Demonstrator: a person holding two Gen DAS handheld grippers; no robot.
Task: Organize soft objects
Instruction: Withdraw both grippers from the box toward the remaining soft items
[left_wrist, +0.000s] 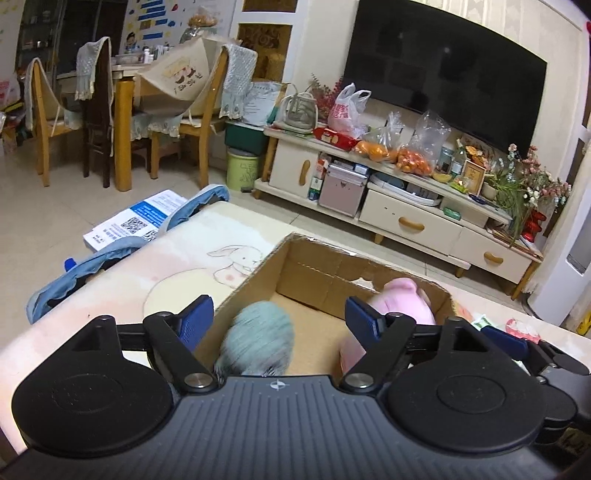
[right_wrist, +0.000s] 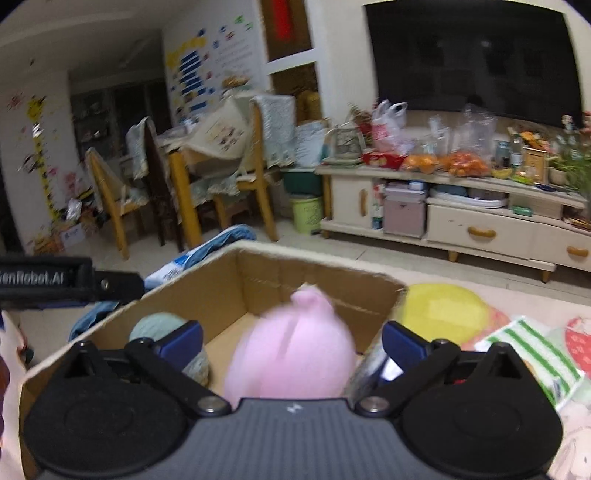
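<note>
Blur smears both soft toys, so I cannot make out any face or seam on them. Between my left gripper's (left_wrist: 279, 310) spread jaws sits a fuzzy teal ball (left_wrist: 258, 341), its lower part cut off by the gripper body; neither blue pad touches it as far as I can see. It lies inside the cardboard box (left_wrist: 314, 273), whose left wall runs just inside the left jaw. Beyond the right jaw, a pink plush toy (left_wrist: 402, 306) rests against the box's right side. From the right wrist view, my right gripper (right_wrist: 291, 338) also stands with jaws wide apart, and the pink plush toy (right_wrist: 291, 350) fills the space between them without either pad pressing on it; its narrow knobbed end points up and away from the jaws, so its long axis runs roughly forward into the cardboard box (right_wrist: 314, 273). The teal ball (right_wrist: 159, 325) peeks out behind the left jaw, mostly hidden. Outside the right jaw, past the box wall, lie a yellow cushion (right_wrist: 443, 310) and a green-striped cloth (right_wrist: 532, 350), both partly cut off. At the far left, the other gripper's black body carries white lettering, clipped by the frame edge, reading "enRobot.AI". A leaflet (left_wrist: 136, 218) with QR codes lies beyond the left jaw in the left view; its print is too small to read.
</note>
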